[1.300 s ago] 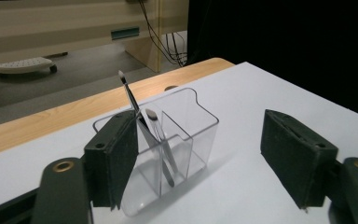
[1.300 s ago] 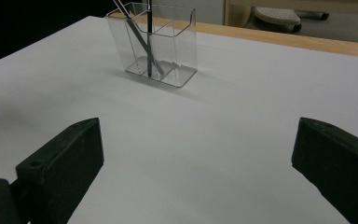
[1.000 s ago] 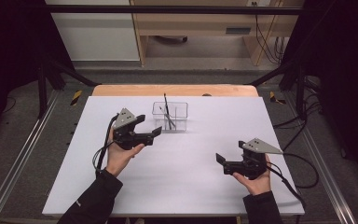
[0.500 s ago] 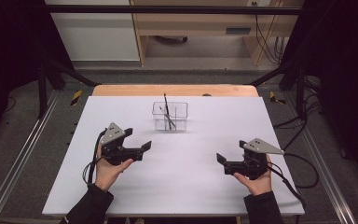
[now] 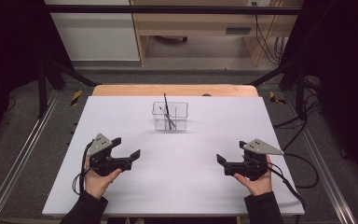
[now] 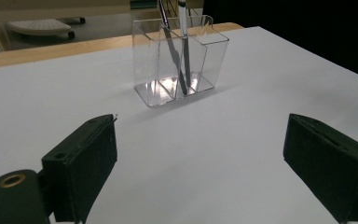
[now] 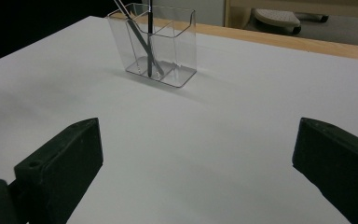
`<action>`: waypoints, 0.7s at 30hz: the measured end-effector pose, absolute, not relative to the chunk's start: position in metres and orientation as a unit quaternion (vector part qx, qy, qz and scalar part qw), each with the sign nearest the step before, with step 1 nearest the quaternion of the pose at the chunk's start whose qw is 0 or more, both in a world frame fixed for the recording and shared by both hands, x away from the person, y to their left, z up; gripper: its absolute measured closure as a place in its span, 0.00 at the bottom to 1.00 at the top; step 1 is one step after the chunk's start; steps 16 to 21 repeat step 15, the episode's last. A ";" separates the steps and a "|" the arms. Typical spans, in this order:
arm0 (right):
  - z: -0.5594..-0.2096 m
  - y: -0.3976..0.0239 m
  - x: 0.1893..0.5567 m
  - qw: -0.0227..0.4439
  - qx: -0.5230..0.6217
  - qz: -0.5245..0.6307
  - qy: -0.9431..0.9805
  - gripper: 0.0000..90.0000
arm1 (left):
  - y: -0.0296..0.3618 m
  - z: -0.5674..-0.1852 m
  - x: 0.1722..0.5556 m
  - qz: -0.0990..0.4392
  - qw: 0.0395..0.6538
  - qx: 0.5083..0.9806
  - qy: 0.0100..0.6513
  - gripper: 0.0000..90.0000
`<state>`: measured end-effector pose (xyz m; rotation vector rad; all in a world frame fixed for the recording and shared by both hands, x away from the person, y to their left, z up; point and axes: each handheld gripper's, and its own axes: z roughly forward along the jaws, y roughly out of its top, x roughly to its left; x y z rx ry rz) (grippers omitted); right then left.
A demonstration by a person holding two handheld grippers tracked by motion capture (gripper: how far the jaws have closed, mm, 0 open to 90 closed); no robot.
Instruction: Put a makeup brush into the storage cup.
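A clear plastic holder (image 5: pixel 170 116) with compartments stands upright at the far middle of the white table (image 5: pixel 182 186). Two dark pens (image 5: pixel 166 109) lean inside it. My left gripper (image 5: pixel 127 147) hovers low over the near left of the table, open and holding nothing, well short of the holder. In the left gripper view the holder (image 6: pixel 200 51) and pens (image 6: pixel 182 42) lie ahead of the open left gripper (image 6: pixel 200 163). At the near right, my right gripper (image 5: pixel 231 151) is open too. Its own view puts the holder (image 7: pixel 172 44) ahead and to the left of the right gripper (image 7: pixel 196 163).
A wooden strip (image 5: pixel 172 90) edges the table's far side, with a wooden desk (image 5: pixel 200 23) on the floor beyond. Metal rails (image 5: pixel 23 154) run along both sides. Cables (image 5: pixel 303 163) trail off the right edge.
My left gripper has drawn back from beside the holder toward the near left of the table, staying open. The right gripper has held still.
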<state>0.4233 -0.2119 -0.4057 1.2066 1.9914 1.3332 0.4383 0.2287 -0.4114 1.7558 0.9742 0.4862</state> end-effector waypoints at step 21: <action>-0.406 -0.213 0.420 0.228 0.437 0.483 0.723 0.02 | 0.251 -0.429 0.425 0.208 0.500 0.728 0.420 0.10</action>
